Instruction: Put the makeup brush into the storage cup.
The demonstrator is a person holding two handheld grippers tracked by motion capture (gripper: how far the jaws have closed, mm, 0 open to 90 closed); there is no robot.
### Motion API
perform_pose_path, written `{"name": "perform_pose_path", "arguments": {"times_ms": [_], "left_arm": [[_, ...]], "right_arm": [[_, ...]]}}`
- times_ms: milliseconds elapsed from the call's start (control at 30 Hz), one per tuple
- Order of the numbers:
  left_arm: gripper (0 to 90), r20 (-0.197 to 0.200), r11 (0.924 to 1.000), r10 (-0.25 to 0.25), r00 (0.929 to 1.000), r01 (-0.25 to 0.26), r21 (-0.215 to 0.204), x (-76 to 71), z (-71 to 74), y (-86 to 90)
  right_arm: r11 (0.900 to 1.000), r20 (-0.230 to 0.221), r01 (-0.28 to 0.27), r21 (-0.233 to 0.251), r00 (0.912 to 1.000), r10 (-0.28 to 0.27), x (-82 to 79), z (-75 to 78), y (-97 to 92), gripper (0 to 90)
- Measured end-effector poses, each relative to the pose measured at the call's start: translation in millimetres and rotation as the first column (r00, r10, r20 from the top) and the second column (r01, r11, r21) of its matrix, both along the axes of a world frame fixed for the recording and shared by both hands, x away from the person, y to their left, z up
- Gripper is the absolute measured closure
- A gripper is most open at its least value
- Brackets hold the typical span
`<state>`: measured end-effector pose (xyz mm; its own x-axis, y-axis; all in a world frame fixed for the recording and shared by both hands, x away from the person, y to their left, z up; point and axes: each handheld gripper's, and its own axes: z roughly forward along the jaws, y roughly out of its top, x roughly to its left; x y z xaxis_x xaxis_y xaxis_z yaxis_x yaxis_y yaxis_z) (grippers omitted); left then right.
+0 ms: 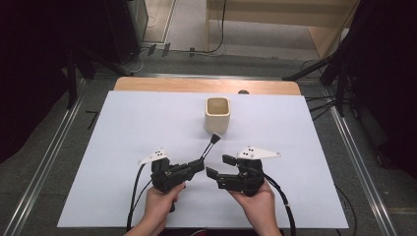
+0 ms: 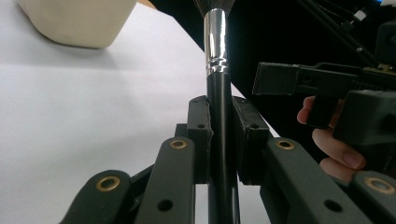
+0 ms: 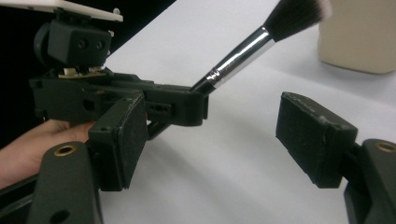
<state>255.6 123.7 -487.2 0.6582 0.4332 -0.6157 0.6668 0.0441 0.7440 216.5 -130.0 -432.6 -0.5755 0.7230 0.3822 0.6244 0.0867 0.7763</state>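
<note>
My left claw (image 1: 197, 166) clamps black-handled silver-ferruled makeup brush (image 1: 210, 146); right claw (image 1: 219, 166) wide open, empty. Likely next: lower brush into cream square ceramic cup (image 1: 218, 115).

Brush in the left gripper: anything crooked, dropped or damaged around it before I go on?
Nothing stands out. The brush sits straight between the left gripper's jaws, bristles toward the upright cream cup. The right gripper hangs open beside it, holding nothing. The white sheet shows no spill.

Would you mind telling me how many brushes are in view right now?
1. The brush is clamped in the left gripper, bristles pointing toward the cup. The cup's inside looks empty, though its bottom is partly hidden.
</note>
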Motion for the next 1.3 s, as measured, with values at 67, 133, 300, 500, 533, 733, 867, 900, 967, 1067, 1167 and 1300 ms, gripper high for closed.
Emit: {"name": "perform_pose_path", "arguments": {"times_ms": [67,133,300,500,533,733,867,900,967,1067,1167,1300], "left_arm": [[79.3,-0.003,0.9999,-0.013,0.9999,0.013,0.004,-0.1,-0.8,-1.3],[79.3,-0.001,0.9999,-0.012,0.9999,0.012,0.006,-0.9,-1.2,-2.5],[79.3,0.003,1.0,-0.007,1.0,0.007,0.005,-2.5,-2.2,-3.4],[79.2,0.015,0.9999,-0.01,0.9998,0.01,0.005,-4.8,-2.5,-6.1],[79.3,0.015,0.9999,-0.009,0.9999,0.008,0.005,-4.9,-2.4,-6.1],[79.3,0.02,1.0,0.003,0.9998,-0.003,-0.007,-4.4,-1.9,-4.3],[79.3,0.031,1.0,0.003,0.9995,-0.004,0.007,-6.1,-1.6,-5.4],[79.3,0.03,1.0,0.003,0.9995,-0.003,0.006,-6.4,-1.9,-5.8],[79.2,0.027,1.0,0.004,0.9996,-0.004,0.004,-6.7,-2.5,-6.5],[79.2,0.036,0.9999,0.009,0.9993,-0.01,0.007,-7.5,-1.7,-6.2],[79.3,0.05,0.9997,0.022,0.9985,-0.022,0.01,-9.5,-0.2,-6.5],[79.3,0.048,0.9999,0.016,0.9987,-0.016,0.005,-9.6,-0.9,-7.3]], "right_arm": [[0.9999,-0.008,0.011,0.007,0.9999,-0.011,0.2,-0.3,1.8,26.2],[0.9995,-0.029,0.021,0.025,0.9994,-0.02,1.0,-1.0,2.5,26.2],[0.9968,-0.044,0.051,0.062,0.9979,-0.048,1.9,-2.0,2.2,26.9],[0.9885,-0.063,0.075,0.131,0.9957,-0.067,3.7,-4.8,4.4,31.2],[0.988,-0.068,0.068,0.139,0.996,-0.059,4.4,-5.8,5.4,31.2],[0.9848,-0.072,0.079,0.155,0.9951,-0.069,7.8,-7.7,7.5,31.7],[0.9823,-0.084,0.087,0.166,0.9937,-0.074,11.1,-9.2,6.7,32.5],[0.9818,-0.086,0.089,0.168,0.9935,-0.075,11.4,-9.1,6.8,32.9],[0.9801,-0.096,0.095,0.174,0.9922,-0.079,12.5,-9.0,6.5,33.3],[0.976,-0.114,0.108,0.189,0.9897,-0.087,14.6,-9.5,5.7,34.9],[0.973,-0.127,0.12,0.197,0.9873,-0.096,16.6,-10.8,6.1,35.6],[0.9668,-0.138,0.137,0.216,0.9844,-0.108,19.7,-11.1,6.4,37.8]]}}
